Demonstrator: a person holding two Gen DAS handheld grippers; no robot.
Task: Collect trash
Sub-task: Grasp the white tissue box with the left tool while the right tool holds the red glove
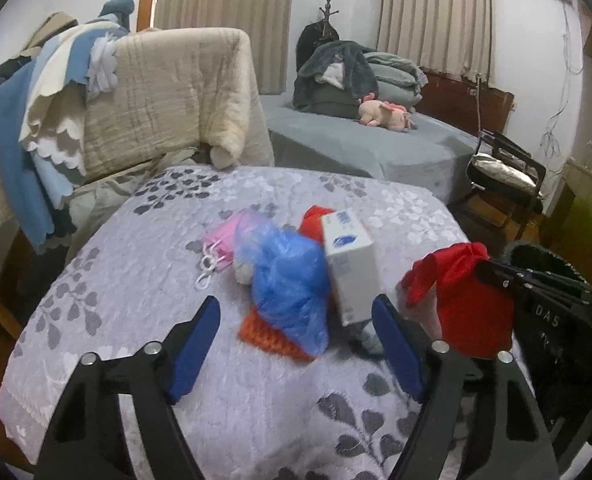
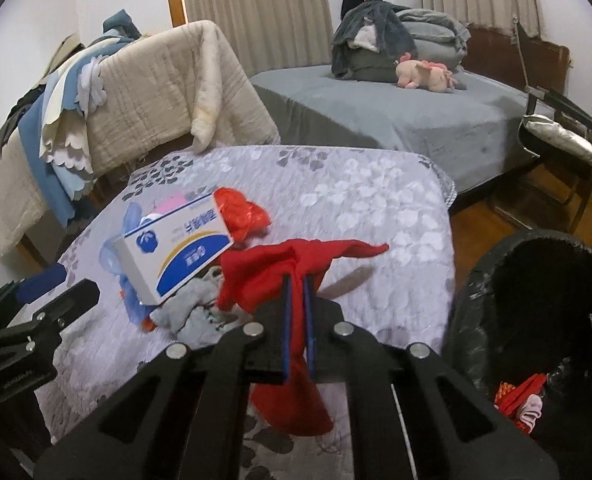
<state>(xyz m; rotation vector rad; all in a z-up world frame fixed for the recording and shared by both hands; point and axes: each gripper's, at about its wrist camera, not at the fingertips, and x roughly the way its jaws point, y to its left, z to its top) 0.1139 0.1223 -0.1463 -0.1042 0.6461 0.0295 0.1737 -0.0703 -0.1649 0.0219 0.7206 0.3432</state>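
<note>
The left gripper (image 1: 296, 344) hangs over the table (image 1: 135, 304) with its blue fingers (image 1: 193, 348) spread wide and nothing between them. Ahead of the left finger lies a pink bag (image 1: 219, 240) with white cord handles. Straight ahead, between the two fingers, sits a crumpled blue plastic bag (image 1: 291, 284) over an orange scrap (image 1: 271, 338). Just ahead of the right finger a white and blue box (image 1: 350, 264) stands tilted on the heap, with a gray rag (image 2: 191, 314) under it and a red plastic bag (image 2: 241, 212) behind it.

The right gripper (image 2: 298, 320) has its fingers clamped tight on a red cloth (image 2: 283, 268), which bunches ahead of the tips and hangs below them, off the table. To the right of those fingers stands a trash bin (image 2: 496, 280) lined with black plastic, holding some red and pink scraps.
</note>
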